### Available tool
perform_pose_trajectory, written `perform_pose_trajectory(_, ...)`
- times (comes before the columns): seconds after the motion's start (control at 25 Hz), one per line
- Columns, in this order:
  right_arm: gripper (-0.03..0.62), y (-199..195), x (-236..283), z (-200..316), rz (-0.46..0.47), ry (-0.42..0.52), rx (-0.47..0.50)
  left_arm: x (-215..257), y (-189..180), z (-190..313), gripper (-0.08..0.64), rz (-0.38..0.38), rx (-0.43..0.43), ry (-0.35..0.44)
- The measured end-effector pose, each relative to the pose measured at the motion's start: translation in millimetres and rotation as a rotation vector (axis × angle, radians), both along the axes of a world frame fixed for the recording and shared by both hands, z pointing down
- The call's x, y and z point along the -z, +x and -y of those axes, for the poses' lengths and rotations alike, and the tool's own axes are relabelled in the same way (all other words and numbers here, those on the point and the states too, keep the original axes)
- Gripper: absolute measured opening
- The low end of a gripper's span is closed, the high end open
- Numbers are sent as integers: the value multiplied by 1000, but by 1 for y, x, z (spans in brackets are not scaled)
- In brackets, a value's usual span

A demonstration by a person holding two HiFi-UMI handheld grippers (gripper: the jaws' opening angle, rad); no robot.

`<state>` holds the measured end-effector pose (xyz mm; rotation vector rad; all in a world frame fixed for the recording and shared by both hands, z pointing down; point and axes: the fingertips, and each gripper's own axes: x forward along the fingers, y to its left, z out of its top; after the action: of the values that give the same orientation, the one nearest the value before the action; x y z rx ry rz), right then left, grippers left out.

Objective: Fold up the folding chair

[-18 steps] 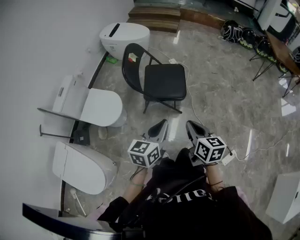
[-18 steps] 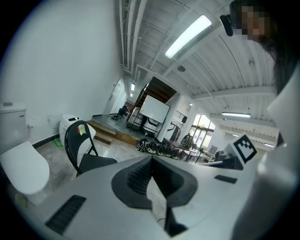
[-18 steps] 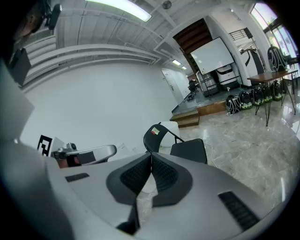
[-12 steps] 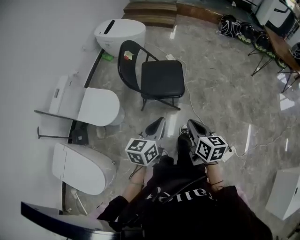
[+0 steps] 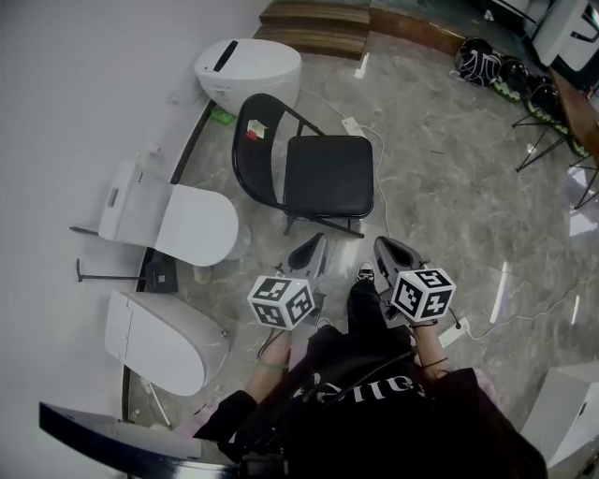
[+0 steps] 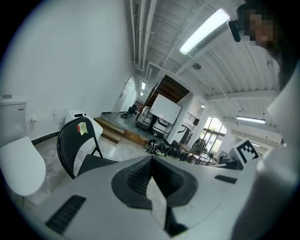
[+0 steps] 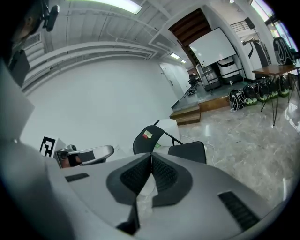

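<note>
A black folding chair [image 5: 323,173] stands unfolded on the marble floor, its round back [image 5: 255,140] to the left with a small sticker on it. It also shows in the left gripper view as the chair [image 6: 77,152] and in the right gripper view as the chair [image 7: 180,149]. My left gripper [image 5: 316,247] is shut and empty, a short way in front of the seat's near edge. My right gripper [image 5: 387,247] is shut and empty too, beside it, just off the seat's near right corner. Neither touches the chair.
Three white toilets line the left wall: one [image 5: 245,70] behind the chair, one [image 5: 182,220] to its left, one [image 5: 159,337] nearer me. A white cable and power strip [image 5: 354,125] lie by the chair. Wooden steps [image 5: 314,23] at the back; bags [image 5: 487,64] and a table far right.
I have stepped closer: the chair sits lower in the head view and both grippers are nearer its seat. A shoe shows between the grippers. Both stayed shut.
</note>
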<state>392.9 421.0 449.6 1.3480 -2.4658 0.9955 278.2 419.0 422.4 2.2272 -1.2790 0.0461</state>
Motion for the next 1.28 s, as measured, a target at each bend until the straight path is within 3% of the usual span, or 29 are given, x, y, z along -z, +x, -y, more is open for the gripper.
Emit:
perform_pose_trajectory(0.32,14,27,4,109,1,2,109,5,28,98,3,12,98,6)
perform_pose_trajectory(0.56,14,37,-2,158,21,-23,152,5,33,134,3,50,157,-15)
perform_pose_trajectory(0.76,14,38,-19,177,39,-64,138,0,3,158,3,104,222,-35)
perform_pose_trajectory(1.0,14,21,-28,202,40,-85,101,-7,-40,193,3,158,236,-59)
perform_pose_trajectory(1.28,14,-25,-25,245,22,-72,40,-24,-122,251,5,177,224,-120)
